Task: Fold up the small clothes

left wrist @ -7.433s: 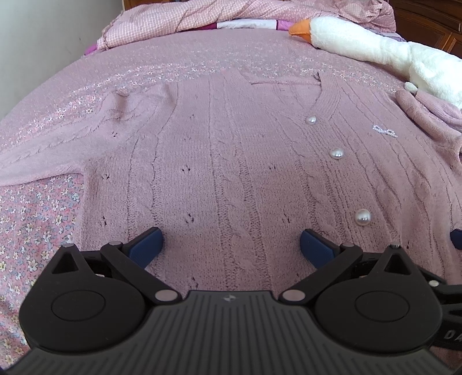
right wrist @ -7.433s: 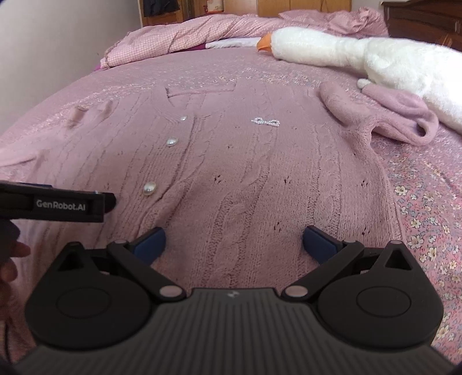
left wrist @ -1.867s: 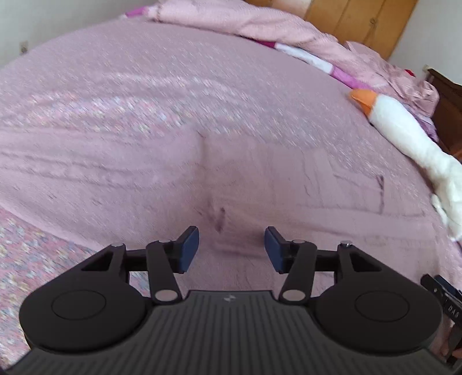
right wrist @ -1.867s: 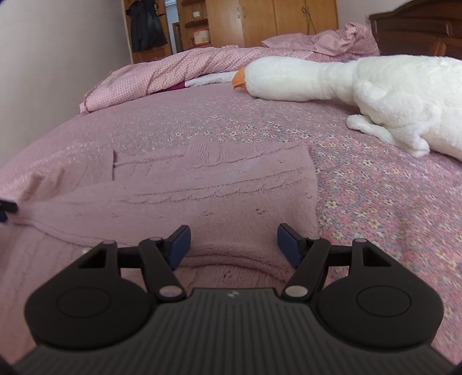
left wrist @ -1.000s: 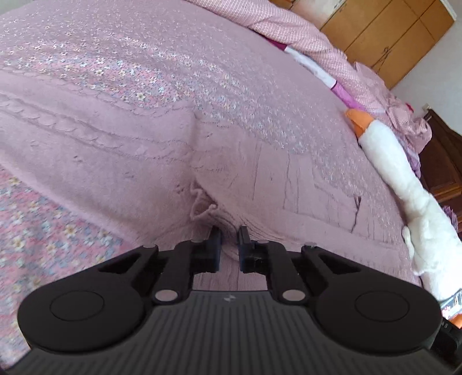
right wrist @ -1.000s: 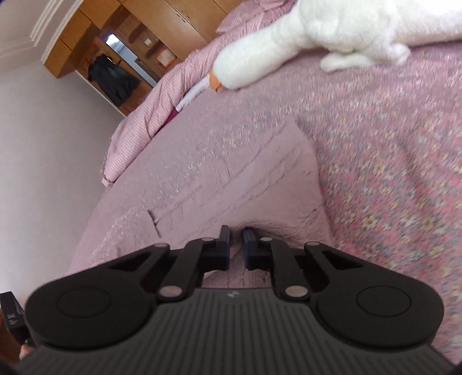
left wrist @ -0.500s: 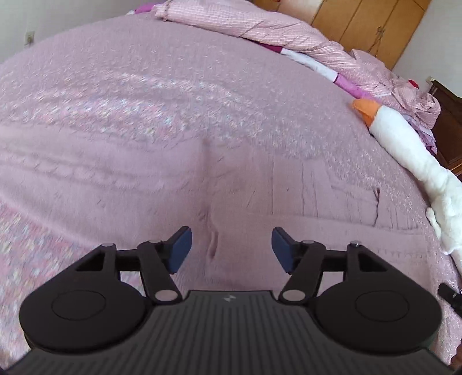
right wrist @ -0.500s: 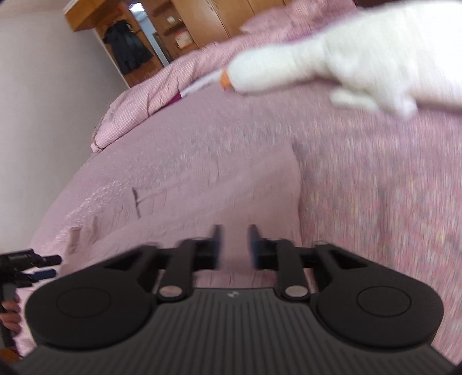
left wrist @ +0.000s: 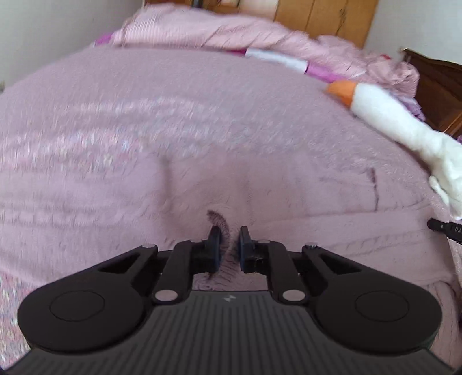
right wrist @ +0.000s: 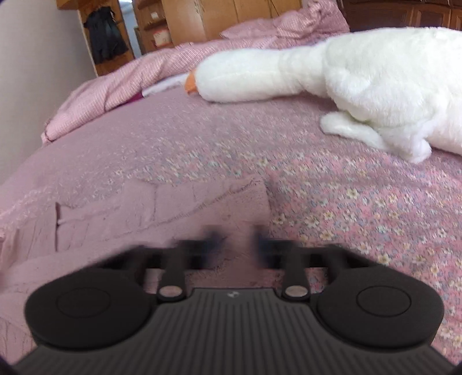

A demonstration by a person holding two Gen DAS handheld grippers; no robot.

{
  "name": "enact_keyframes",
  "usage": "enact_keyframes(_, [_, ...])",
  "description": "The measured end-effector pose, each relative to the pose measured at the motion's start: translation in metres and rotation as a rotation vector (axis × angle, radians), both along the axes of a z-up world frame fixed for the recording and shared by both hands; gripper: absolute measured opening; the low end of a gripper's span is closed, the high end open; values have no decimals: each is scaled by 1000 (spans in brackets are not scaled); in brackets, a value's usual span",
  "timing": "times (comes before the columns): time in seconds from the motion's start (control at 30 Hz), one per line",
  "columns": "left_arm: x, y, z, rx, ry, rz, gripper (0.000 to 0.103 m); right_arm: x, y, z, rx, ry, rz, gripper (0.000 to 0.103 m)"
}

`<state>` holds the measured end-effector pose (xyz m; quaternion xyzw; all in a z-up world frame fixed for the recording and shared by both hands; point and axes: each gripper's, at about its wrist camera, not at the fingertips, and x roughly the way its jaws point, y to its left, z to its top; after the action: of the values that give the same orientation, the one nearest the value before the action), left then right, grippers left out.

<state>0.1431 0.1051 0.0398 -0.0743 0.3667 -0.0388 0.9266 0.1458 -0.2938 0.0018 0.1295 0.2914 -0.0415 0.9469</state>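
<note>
A pink cable-knit sweater (left wrist: 317, 230) lies partly folded on the bed. In the left wrist view my left gripper (left wrist: 230, 245) is shut on a pinched ridge of its knit at the near edge. The picture is smeared by motion. The right wrist view shows the folded sweater (right wrist: 173, 207) with its right edge near the middle. My right gripper (right wrist: 236, 239) is low over the near part of that fold. Its fingers are blurred and stand a narrow gap apart, with knit showing between them. Whether they hold the fabric is unclear.
A large white plush goose (right wrist: 361, 72) with an orange beak lies along the right of the bed (right wrist: 346, 202), and appears in the left view as goose (left wrist: 404, 127). A rumpled pink quilt (right wrist: 130, 78) is piled at the head. Wooden wardrobes (left wrist: 323, 20) stand behind.
Half a second ago my left gripper was open above the sweater; now it has shut on a pinch of knit. The right gripper's fingers stay close together and blurred.
</note>
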Motion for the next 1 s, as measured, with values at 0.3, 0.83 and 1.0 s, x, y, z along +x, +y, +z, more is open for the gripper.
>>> enact_keyframes(0.3, [18, -10, -20, 140, 26, 23, 19, -3, -2, -12, -67, -12, -93, 15])
enact_keyframes(0.83, [-33, 57, 19, 63, 47, 263, 71, -65, 18, 31, 34, -52, 6, 59])
enact_keyframes(1.0, [-51, 85, 29, 42, 61, 353, 71, -91, 40, 45, 65, -61, 65, 59])
